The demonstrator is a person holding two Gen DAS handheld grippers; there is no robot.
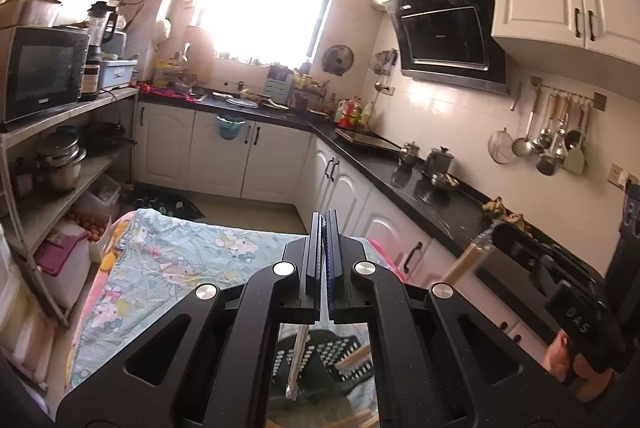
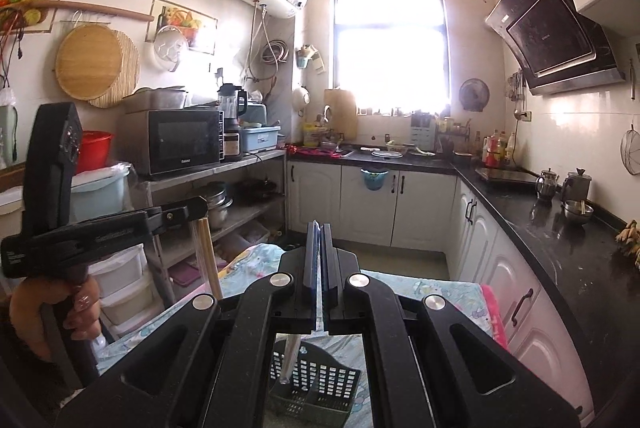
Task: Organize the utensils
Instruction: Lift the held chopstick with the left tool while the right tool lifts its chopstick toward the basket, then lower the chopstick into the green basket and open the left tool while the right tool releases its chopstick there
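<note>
My left gripper is shut on a pair of wooden chopsticks in a clear plastic sleeve, which hangs below it; the right wrist view shows it from the side with the chopsticks hanging down. My right gripper is shut on a clear plastic-wrapped utensil that hangs over a black perforated utensil basket. The left wrist view shows the right gripper holding wrapped chopsticks. The basket sits on the table under both grippers.
The table has a pale blue cartoon-print cloth. A black countertop with kettles and a bowl runs along the right. A metal shelf with a microwave stands at the left. White cabinets line the far wall.
</note>
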